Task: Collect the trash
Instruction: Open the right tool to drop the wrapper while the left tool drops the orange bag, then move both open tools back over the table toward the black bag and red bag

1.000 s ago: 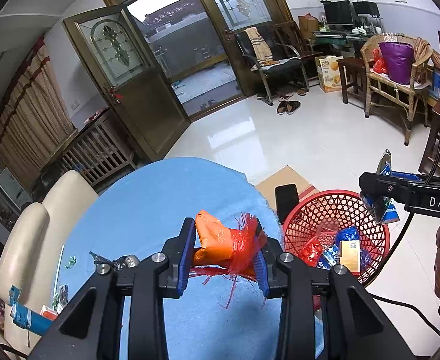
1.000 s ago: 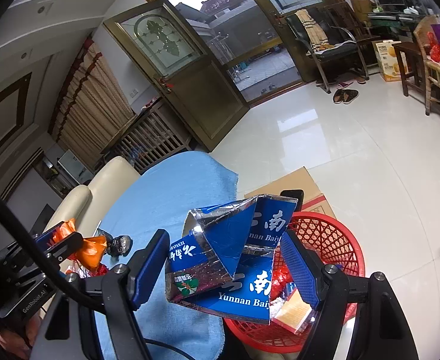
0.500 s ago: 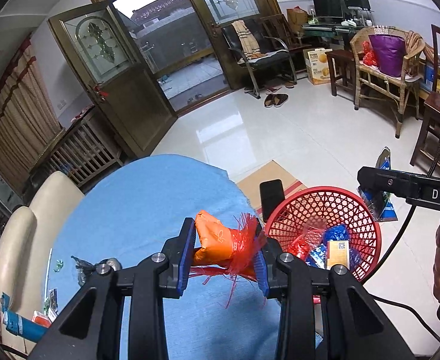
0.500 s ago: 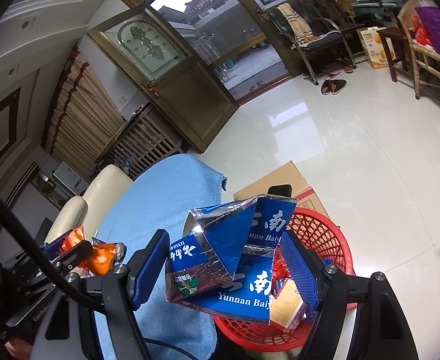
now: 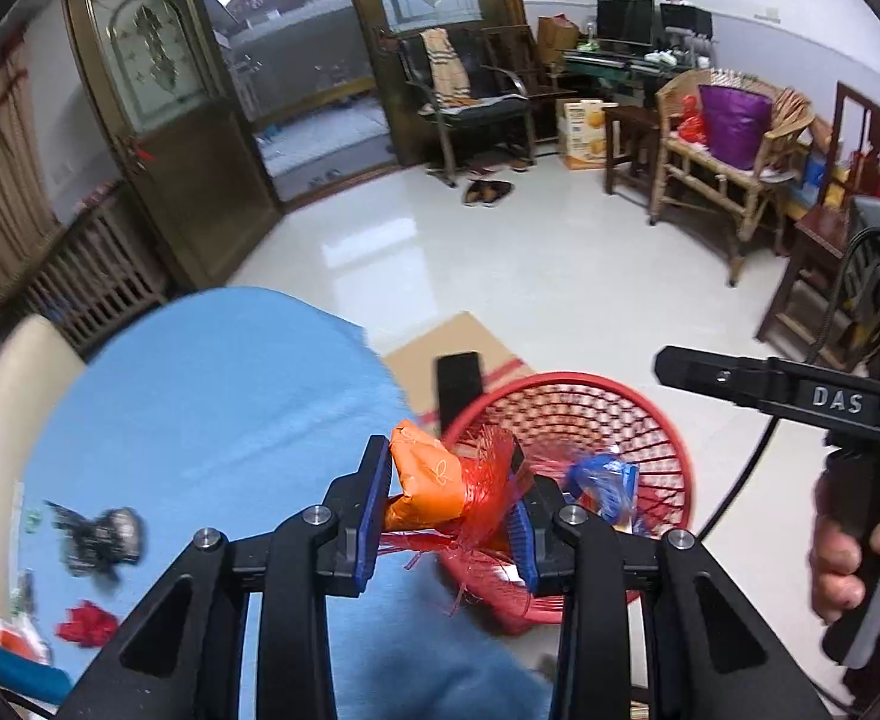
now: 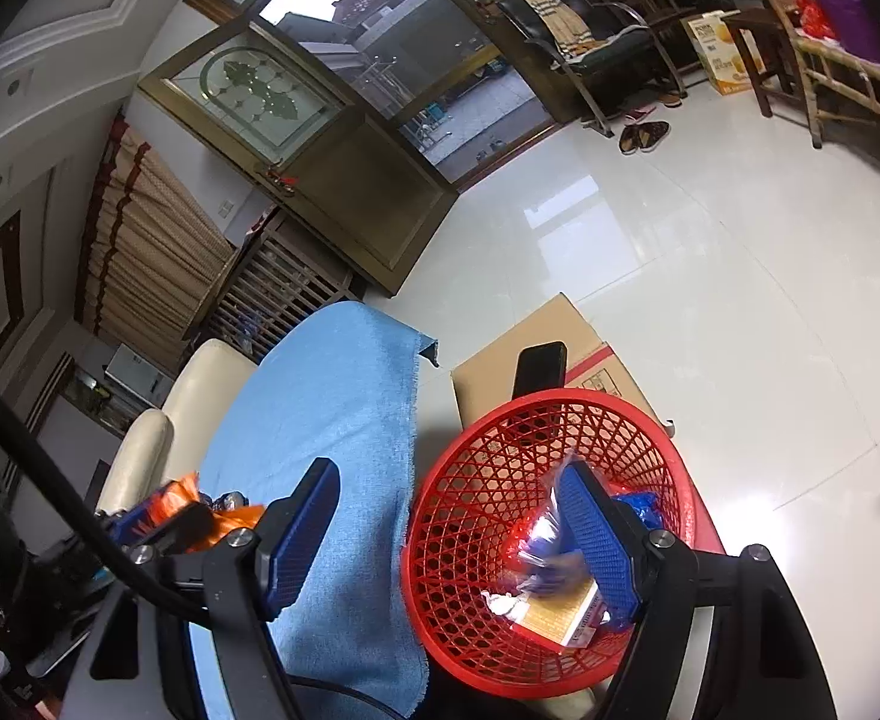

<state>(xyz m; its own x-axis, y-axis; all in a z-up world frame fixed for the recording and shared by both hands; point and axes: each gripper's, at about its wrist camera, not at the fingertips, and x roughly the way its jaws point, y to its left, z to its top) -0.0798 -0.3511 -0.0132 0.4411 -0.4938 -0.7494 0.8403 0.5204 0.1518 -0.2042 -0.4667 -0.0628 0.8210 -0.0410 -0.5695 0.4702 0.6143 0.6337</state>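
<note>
So, quick status, everything placed relative to the red basket (image 6: 551, 546):

Trash in hand: orange wrapper wad (image 5: 434, 480) with a bit of red plastic netting (image 5: 482, 492) — pinched between the blue pads of the left gripper (image 5: 449, 510), hovering right at the basket's near-left rim, part over the cloth edge. Not dropped yet.

Right gripper (image 6: 449, 534): jaws spread wide, nothing between them, parked over the basket with one finger (image 6: 596, 540) down over the opening.

Already in the basket: blue foil packet (image 5: 602, 483), blurry so probably mid-tumble, plus a small tan box (image 6: 560, 618) and some red and silvery wrappers at the bottom. Done pile looks decent.

Still left of the basket on the blue tablecloth (image 5: 212, 396): crumpled dark foil ball (image 5: 104, 534), red scrap (image 5: 87, 624), a small green bit (image 5: 33, 521) and something orange-white (image 5: 17, 639) at the far-left edge — too smeared to name.

Behind the basket: cardboard box (image 6: 524, 342) on the floor and a black upright thing (image 6: 539, 369) touching the back rim; can't tell what it is.

My guess on progress: past halfway. Next up is nudging the orange wad fully over the opening and letting go, then several more trips for the table leftovers.
</note>
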